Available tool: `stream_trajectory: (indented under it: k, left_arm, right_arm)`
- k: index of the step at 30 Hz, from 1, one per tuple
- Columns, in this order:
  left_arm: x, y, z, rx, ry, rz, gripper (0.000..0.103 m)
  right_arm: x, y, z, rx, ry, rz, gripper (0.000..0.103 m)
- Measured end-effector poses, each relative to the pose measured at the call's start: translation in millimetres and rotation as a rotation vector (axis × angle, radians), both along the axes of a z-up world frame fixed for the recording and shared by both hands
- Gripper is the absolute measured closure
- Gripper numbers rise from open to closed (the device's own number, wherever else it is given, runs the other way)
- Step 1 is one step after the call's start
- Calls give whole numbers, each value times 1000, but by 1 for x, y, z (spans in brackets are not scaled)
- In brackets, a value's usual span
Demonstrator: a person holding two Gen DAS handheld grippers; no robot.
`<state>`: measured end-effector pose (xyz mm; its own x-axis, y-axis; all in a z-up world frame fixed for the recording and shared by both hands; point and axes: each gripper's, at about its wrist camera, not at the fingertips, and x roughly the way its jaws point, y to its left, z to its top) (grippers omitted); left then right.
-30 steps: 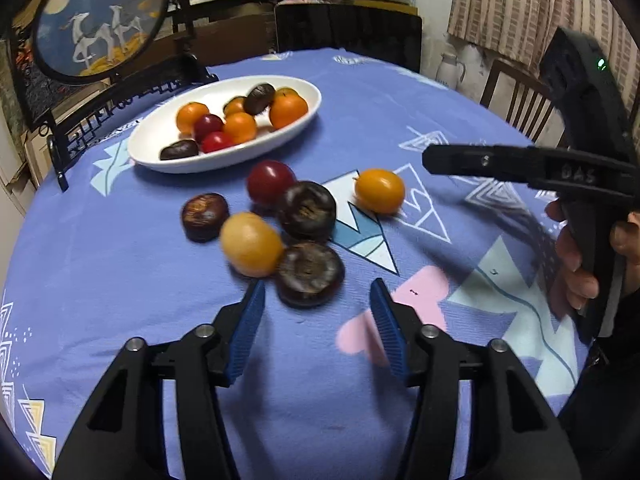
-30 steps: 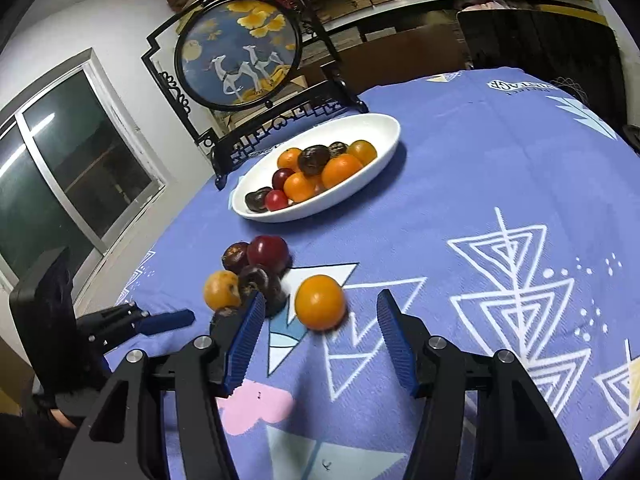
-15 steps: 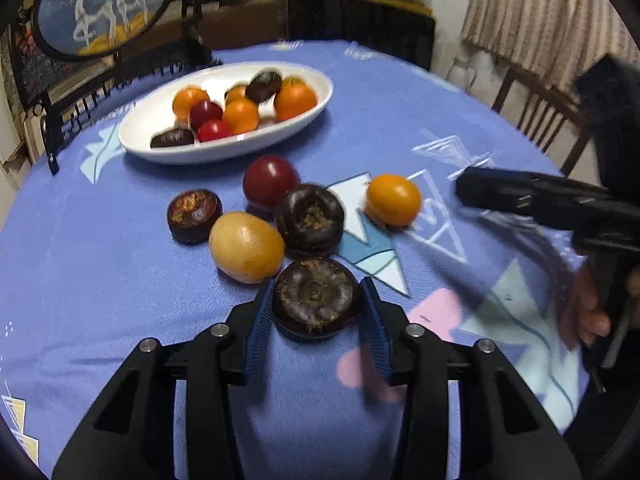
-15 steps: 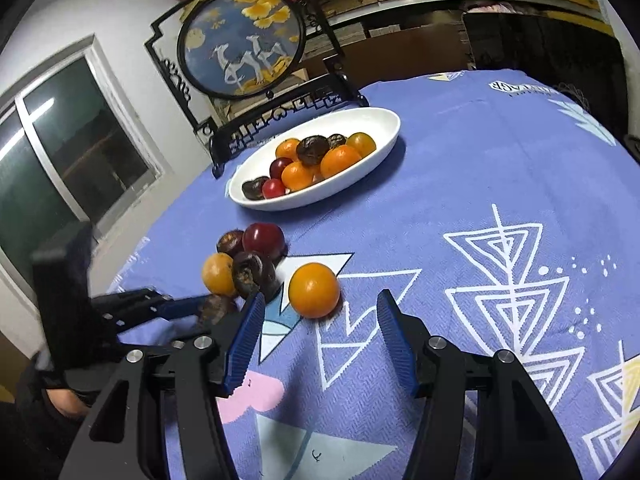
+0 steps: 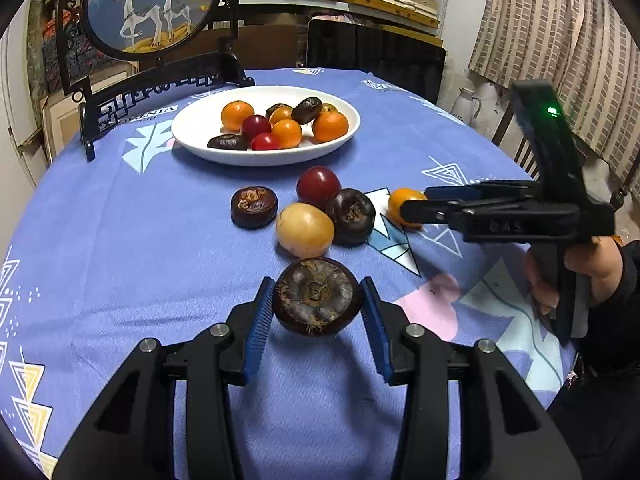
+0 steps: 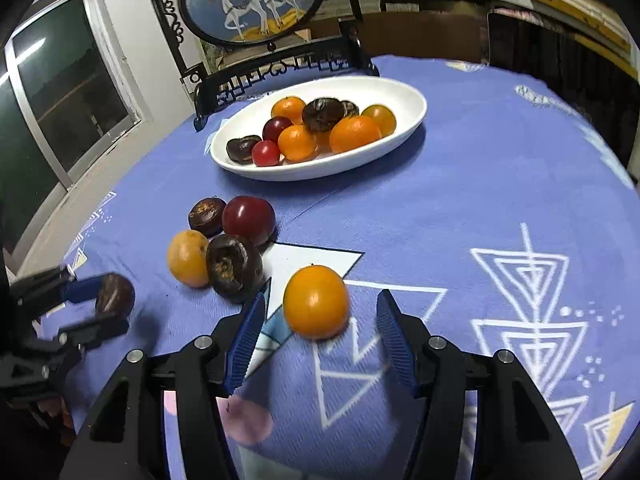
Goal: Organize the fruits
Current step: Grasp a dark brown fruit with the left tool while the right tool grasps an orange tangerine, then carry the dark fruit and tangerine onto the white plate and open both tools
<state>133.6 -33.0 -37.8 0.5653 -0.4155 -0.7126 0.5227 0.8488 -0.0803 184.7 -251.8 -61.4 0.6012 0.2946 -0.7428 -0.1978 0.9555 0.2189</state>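
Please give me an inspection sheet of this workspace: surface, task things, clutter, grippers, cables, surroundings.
Surface: round table with blue patterned tablecloth.
Task things: white oval plate holding mixed orange, red and dark fruits; on the cloth, a dark flat fruit, red round fruit, yellow round fruit, dark round fruit, orange round fruit.
Clutter: nothing seen.
Grippers: left gripper shut on a dark brown flat fruit; right gripper open around the orange fruit, not touching.
Cables: nothing seen.
Surroundings: round deer screen on black stand, shelves, window, curtain.
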Motion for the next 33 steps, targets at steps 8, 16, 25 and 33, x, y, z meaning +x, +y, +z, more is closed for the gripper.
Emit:
stream_trajectory:
  k: [8, 16, 25, 33]
  left_arm:
    - [-2, 7, 6, -18, -16, 21, 61]
    - [7, 15, 30, -38, -60, 38, 61]
    - [74, 16, 54, -73, -74, 86, 61]
    - [165, -9, 51, -30, -62, 116, 61]
  right_arm:
    - [-3, 3, 1, 27, -4, 2, 67]
    - [-26, -6, 33, 67, -53, 19, 67]
    - [16, -26, 87, 137, -137, -7, 67]
    - [110, -21, 90, 137, -133, -32, 67]
